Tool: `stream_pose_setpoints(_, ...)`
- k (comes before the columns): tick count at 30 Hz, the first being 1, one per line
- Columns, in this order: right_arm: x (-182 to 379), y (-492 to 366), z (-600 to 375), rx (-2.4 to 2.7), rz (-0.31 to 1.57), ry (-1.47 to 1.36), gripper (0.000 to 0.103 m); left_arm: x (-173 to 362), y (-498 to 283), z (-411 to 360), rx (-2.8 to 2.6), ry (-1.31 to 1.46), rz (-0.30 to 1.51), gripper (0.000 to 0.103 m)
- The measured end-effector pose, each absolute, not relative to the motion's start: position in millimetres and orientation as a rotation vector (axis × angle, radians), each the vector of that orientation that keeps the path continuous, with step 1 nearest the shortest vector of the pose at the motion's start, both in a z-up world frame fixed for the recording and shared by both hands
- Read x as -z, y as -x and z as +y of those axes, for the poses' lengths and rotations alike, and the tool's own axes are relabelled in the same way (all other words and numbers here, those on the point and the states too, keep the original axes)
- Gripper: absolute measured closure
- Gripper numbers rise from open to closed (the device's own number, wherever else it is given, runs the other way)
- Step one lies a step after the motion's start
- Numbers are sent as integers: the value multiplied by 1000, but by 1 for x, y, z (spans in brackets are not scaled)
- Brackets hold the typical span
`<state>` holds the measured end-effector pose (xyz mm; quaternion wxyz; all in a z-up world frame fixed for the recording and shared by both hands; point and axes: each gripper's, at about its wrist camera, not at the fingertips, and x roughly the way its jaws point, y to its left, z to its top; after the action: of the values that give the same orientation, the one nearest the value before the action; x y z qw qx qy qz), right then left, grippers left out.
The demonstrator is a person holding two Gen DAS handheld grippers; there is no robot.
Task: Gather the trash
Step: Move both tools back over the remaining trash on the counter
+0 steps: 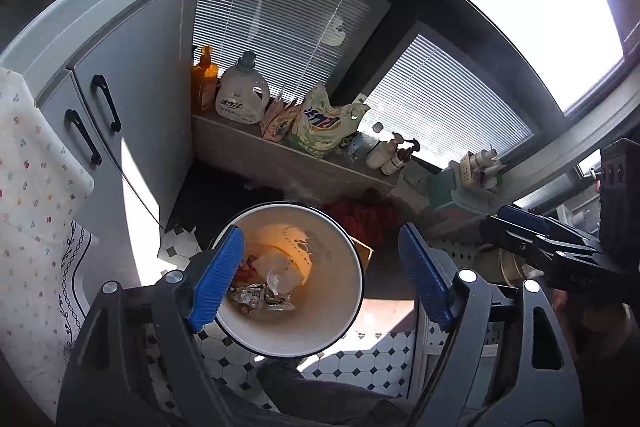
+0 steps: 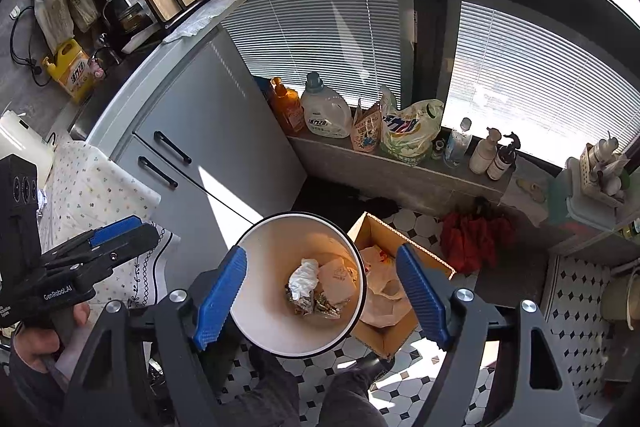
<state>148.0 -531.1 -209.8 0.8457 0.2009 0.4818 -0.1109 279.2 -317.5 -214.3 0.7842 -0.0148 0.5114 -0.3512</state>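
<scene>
While you hang over the floor, both your left tongs (image 1: 320,277) and right tongs (image 2: 322,301) gape wide and empty; the trash bin (image 2: 260,323), wrappers (image 2: 316,301) inside, sits directly below them.

bins: 1 white bin (image 2: 256,323) | boxes: 1 cardboard box (image 2: 362,229) just beside bin | grippers: 2, left gripper (image 1: 320,275) and right gripper (image 2: 320,291) above bin | cabinet handles: 2 black handles (image 2: 172,147) beyond bin | ledge beyond bin: 1 orange bottle (image 2: 286,107), 1 white jug (image 2: 326,113), 1 detergent bag (image 2: 412,131), 2 pump bottles (image 2: 484,151)
</scene>
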Motion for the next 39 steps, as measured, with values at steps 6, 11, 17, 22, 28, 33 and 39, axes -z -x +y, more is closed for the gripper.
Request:
stream_pose_setpoints(6, 203, -160, -506, 190, 1002, -411, 24, 201, -293, -273, 643, 51, 1063, 16)
stream_pose_setpoints(11, 195, -177, -478, 147, 992, -390, 19, 190, -301, -226, 549, 81, 1038, 12)
stream_pose_setpoints(17, 183, -204, -430, 73, 976, -355, 10, 175, -302, -167, 446, 108, 1004, 6)
stream_pose_setpoints(22, 173, -228, -386, 2, 966, -320, 8, 166, -304, -113, 356, 149, 979, 6)
stream_pose_setpoints(28, 167, -251, -334, -73, 966, -291, 8, 158, -300, -46, 256, 194, 948, 6)
stream_pose_setpoints(33, 164, -266, -289, -130, 967, -269, 8, 156, -297, 7, 182, 226, 929, 6)
stream_pose_setpoints(39, 163, -281, -239, -182, 970, -244, 8, 153, -295, 65, 109, 259, 904, 6)
